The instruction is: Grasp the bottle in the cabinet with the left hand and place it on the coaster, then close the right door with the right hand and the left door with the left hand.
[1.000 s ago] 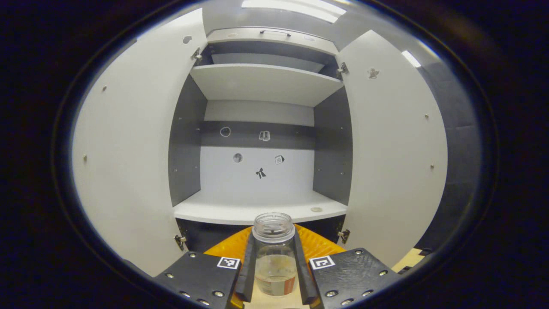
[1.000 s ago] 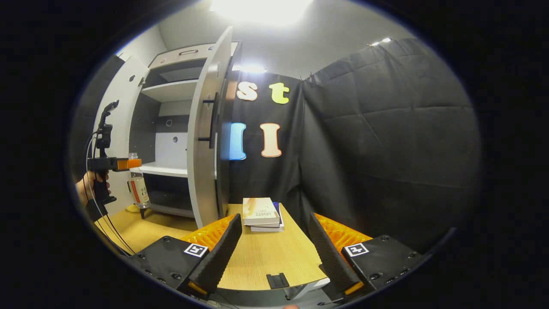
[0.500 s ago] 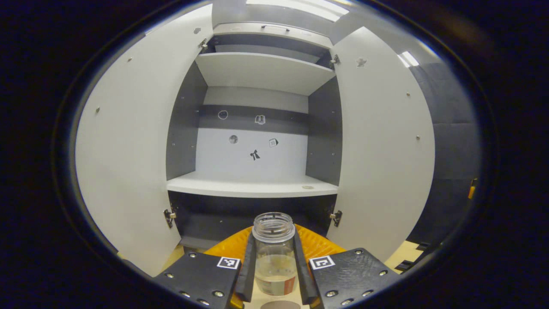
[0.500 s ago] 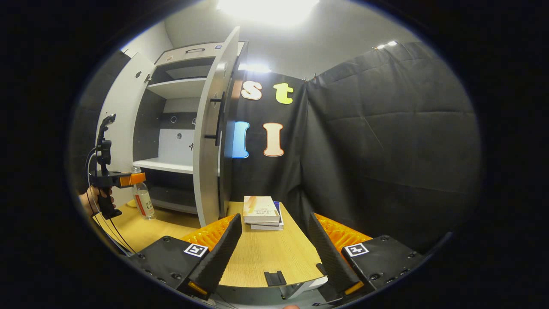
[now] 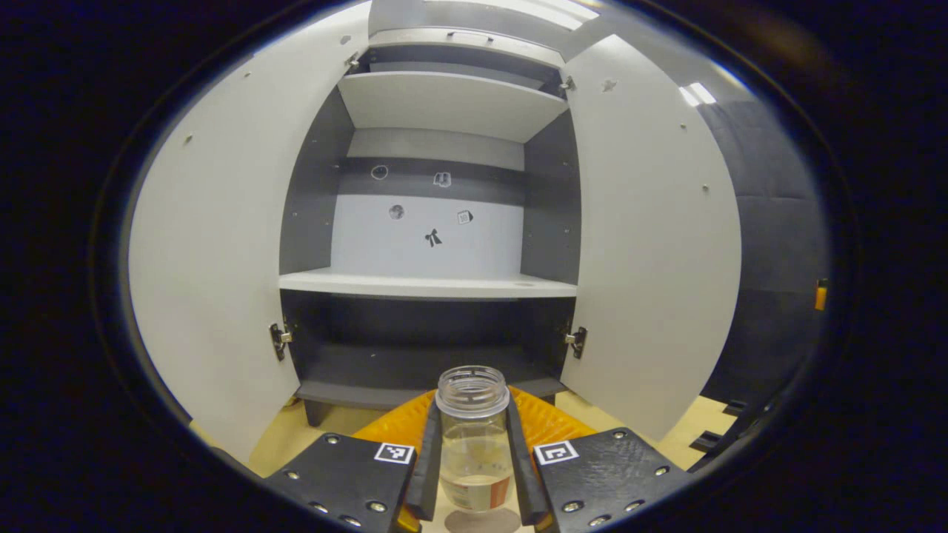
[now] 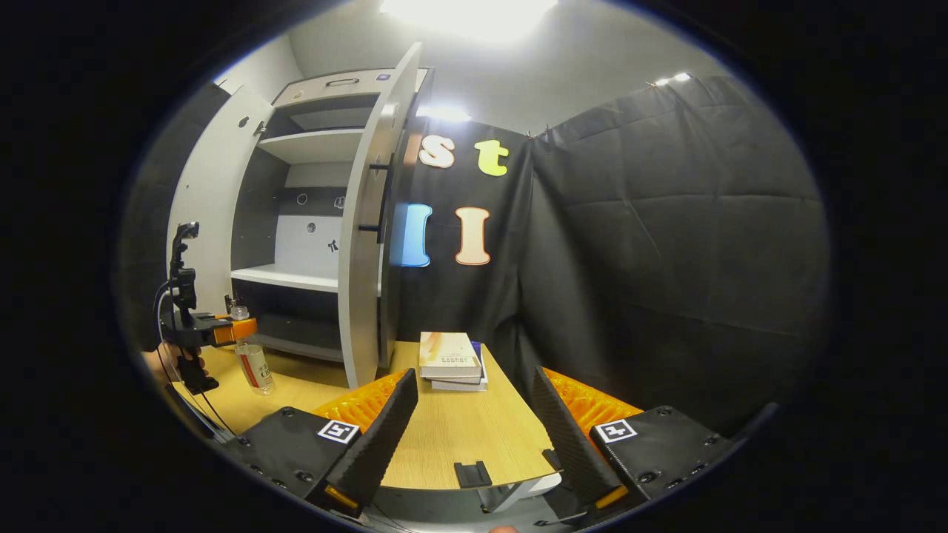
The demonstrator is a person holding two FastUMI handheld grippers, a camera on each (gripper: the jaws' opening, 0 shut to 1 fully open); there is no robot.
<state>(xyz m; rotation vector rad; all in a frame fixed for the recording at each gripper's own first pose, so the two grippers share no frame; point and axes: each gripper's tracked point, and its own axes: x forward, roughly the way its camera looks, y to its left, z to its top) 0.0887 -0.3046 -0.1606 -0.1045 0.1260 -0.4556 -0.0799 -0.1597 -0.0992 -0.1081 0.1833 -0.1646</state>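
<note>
Clear, uncapped glass bottle [image 5: 473,437] with a red-banded label stands upright above the round grey coaster [image 5: 483,521]; both white cabinet doors [image 5: 215,244] wide open.

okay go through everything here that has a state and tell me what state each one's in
Bottle: uncapped, upright, held just above the coaster.
Left gripper: shut on bottle.
Right gripper: open, empty.
Left door: open.
Right door: open.
Books: stacked, closed.

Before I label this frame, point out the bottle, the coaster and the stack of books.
bottle [image 5: 472,437]: left gripper view, clear body between the jaws.
coaster [image 5: 481,522]: left gripper view, round top under the bottle.
stack of books [image 6: 446,355]: right gripper view, top cover.
</note>
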